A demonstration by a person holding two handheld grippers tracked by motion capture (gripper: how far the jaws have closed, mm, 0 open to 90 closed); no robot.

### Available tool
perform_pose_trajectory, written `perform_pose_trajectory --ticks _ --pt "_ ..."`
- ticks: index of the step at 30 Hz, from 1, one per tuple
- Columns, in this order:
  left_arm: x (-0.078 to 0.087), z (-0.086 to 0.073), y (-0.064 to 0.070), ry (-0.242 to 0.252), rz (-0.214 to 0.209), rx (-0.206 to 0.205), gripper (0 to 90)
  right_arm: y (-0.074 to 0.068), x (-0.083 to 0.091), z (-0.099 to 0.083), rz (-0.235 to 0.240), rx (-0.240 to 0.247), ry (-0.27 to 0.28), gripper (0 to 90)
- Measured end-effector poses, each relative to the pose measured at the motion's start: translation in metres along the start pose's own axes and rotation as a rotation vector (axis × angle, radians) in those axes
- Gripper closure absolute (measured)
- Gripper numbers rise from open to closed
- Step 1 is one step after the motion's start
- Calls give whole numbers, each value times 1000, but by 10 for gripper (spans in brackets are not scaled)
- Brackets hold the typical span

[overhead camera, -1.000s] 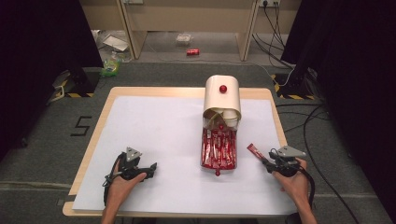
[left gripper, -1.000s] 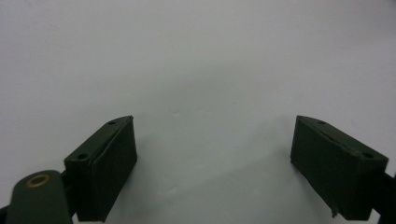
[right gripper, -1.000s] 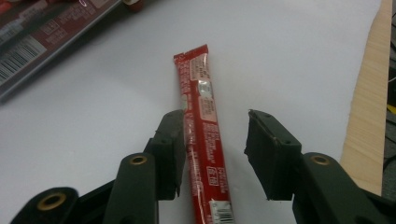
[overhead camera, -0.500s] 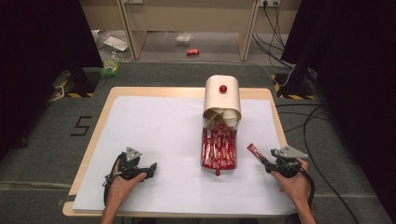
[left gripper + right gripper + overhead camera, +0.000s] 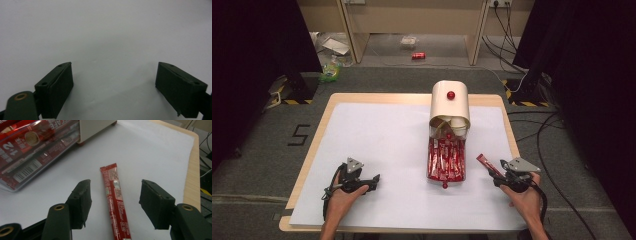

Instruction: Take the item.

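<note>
A single red stick packet (image 5: 115, 202) lies flat on the white sheet (image 5: 155, 150), and my right gripper (image 5: 115, 188) stands open with one jaw on each side of it, not touching it. In the high view that red stick packet (image 5: 485, 163) points up-left from the right gripper (image 5: 495, 176) near the table's right front. A clear tray of several red packets (image 5: 446, 161) sticks out from under a cream dispenser (image 5: 450, 106) with a red knob (image 5: 450, 95). My left gripper (image 5: 113, 67) is open over bare sheet; in the high view the left gripper (image 5: 373, 181) rests at front left.
The clear tray of packets (image 5: 30, 147) lies close on the left in the right gripper view, with the dispenser's base (image 5: 96, 130) behind it. The table's wooden right edge (image 5: 512, 135) is near the right hand. Cables (image 5: 557, 150) trail on the floor beyond.
</note>
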State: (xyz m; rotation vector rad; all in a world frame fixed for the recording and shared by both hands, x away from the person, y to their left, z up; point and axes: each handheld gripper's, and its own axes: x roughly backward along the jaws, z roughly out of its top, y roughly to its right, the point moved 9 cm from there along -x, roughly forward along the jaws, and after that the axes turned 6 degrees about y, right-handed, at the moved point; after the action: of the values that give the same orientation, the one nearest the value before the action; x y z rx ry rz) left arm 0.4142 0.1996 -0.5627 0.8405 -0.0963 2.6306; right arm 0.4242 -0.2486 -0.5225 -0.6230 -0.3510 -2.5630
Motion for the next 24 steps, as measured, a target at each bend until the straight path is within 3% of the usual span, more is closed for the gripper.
perform_pose_trajectory --ticks 24 --pt "0 0 0 2 -3 4 141 -31 4 8 62 11 48 397"
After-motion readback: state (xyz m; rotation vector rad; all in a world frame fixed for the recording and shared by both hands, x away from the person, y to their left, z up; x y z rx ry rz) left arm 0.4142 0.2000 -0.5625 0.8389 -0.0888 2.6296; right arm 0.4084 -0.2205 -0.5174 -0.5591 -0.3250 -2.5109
